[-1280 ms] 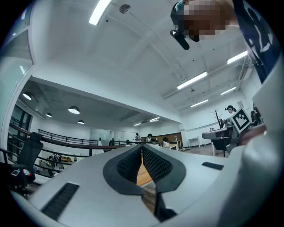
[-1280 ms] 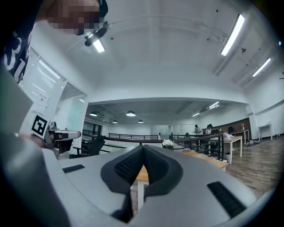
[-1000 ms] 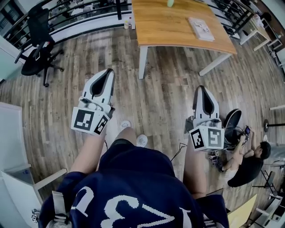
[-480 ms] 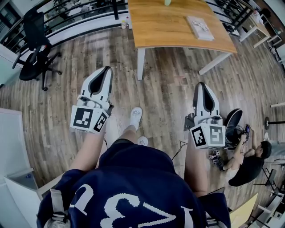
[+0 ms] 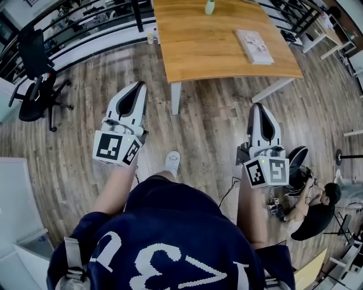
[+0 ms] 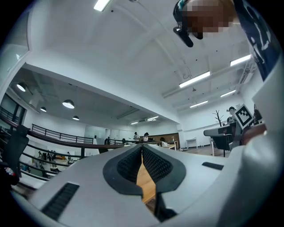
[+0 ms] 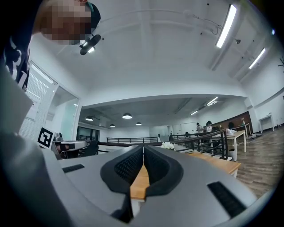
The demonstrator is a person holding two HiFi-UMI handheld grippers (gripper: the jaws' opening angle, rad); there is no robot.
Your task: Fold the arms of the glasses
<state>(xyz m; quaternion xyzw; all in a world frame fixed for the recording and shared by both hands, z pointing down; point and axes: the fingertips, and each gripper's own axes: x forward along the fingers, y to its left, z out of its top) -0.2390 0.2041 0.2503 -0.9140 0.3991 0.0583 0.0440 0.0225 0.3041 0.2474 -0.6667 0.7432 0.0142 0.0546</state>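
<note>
The glasses could not be made out in any view, so I cannot tell where they lay; they were in neither gripper. The left hand-held gripper (image 5: 139,86) was clenched, its two jaws meeting at the tips with nothing between them, and only a narrow slit behind the tips showed a strip of wood. The right hand-held gripper (image 5: 257,106) was clenched in the same way and was also empty. Both were held out in front of the person, well apart from each other, pointing almost level toward the wooden worktop (image 5: 210,54) and not touching it. Each one carried its marker cube (image 5: 116,148) at the rear end, near the forearm. On the worktop lay a booklet (image 5: 253,45) toward the right side, and a small pale bottle (image 5: 210,7) stood upright near the far edge. Below the grippers was a wooden floor (image 5: 210,127), with one white shoe (image 5: 173,163) of the person between them. A black office chair (image 5: 34,85) stood to the left, near a dark railing (image 5: 85,22). At the right edge another person (image 5: 317,209) in dark clothes sat low, near the floor.
</note>
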